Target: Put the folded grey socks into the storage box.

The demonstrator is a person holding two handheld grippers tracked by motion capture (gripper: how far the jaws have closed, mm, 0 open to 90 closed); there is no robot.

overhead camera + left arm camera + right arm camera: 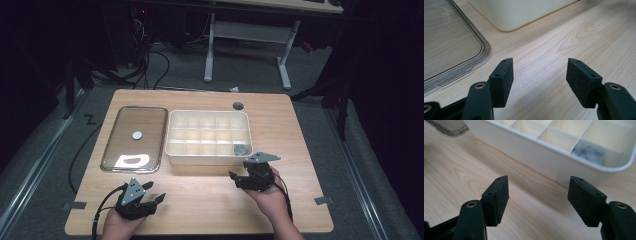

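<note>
Left gripper [148,194]: rested near the table's front edge at about 7 o'clock, jaws wide apart with nothing between them, only bare wood beneath.

Clear lid [134,138]: lay flat at 10 o'clock, just left of the box, a small grey disc [137,134] at its middle. Risk, as a judgement: its raised rim sat close ahead of the left gripper, so a low forward sweep could snag and slide it.

Divided white box [208,159]: stood at the table's centre, open, most compartments looking empty.

Small metal parts [591,152]: sat in the box's front corner compartment at about 4 o'clock, blurred, too small to identify.

Right gripper [240,172]: hovered just before the box's near wall at 5 o'clock, jaws spread fully, holding nothing.

Obstacle: the near wall stood between the right gripper's jaws and the parts. Approaching level would likely bump and shove the box; coming over the rim seemed safer.

Grey cap [238,105]: sat in the table at 1 o'clock, well clear.
</note>
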